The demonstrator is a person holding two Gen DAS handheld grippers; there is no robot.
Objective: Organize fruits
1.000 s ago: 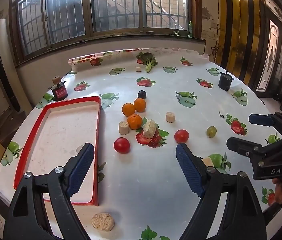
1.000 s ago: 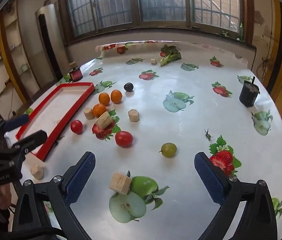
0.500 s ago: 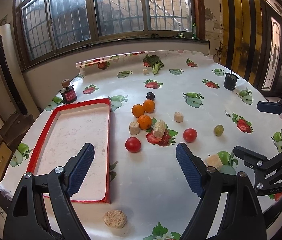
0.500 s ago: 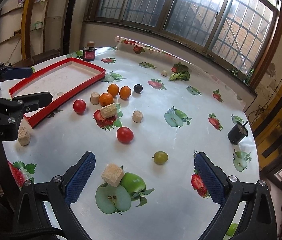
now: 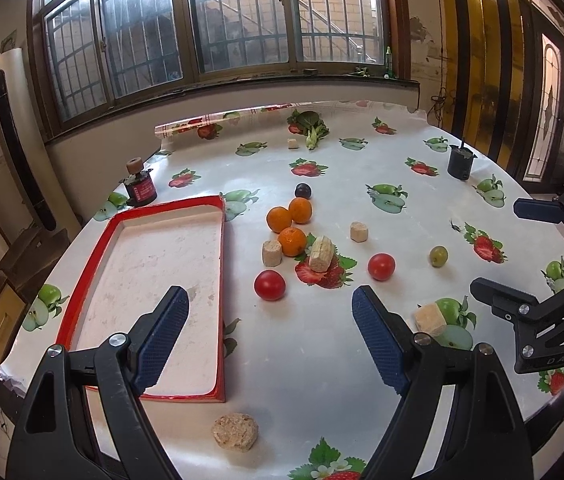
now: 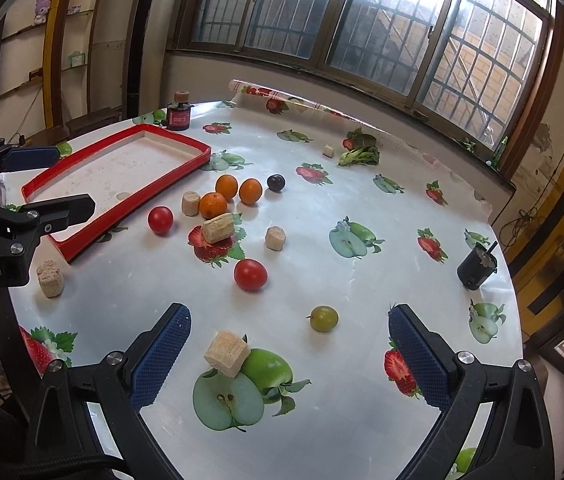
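Observation:
Three oranges (image 5: 292, 241) (image 6: 213, 205), two red tomatoes (image 5: 269, 285) (image 6: 250, 274), a dark plum (image 5: 303, 190) (image 6: 275, 182) and a green grape (image 5: 438, 255) (image 6: 323, 318) lie on the fruit-print tablecloth. An empty red-rimmed tray (image 5: 220, 300) (image 6: 82, 240) sits at the left. My left gripper (image 5: 268, 340) is open and empty above the table's near edge, beside the tray. My right gripper (image 6: 288, 354) is open and empty, held above the grape and a cork block (image 6: 227, 353).
Several cork pieces (image 5: 235, 431) (image 6: 51, 278) lie among the fruit. A red ink bottle (image 5: 141, 189), a black cup (image 5: 460, 164) (image 6: 476, 267) and greens (image 5: 312, 126) (image 6: 358, 152) stand farther back. The table edge runs close below both grippers.
Both grippers have drawn back and risen, so the table looks farther off. The right view has swung toward the left. Nothing on the table moved.

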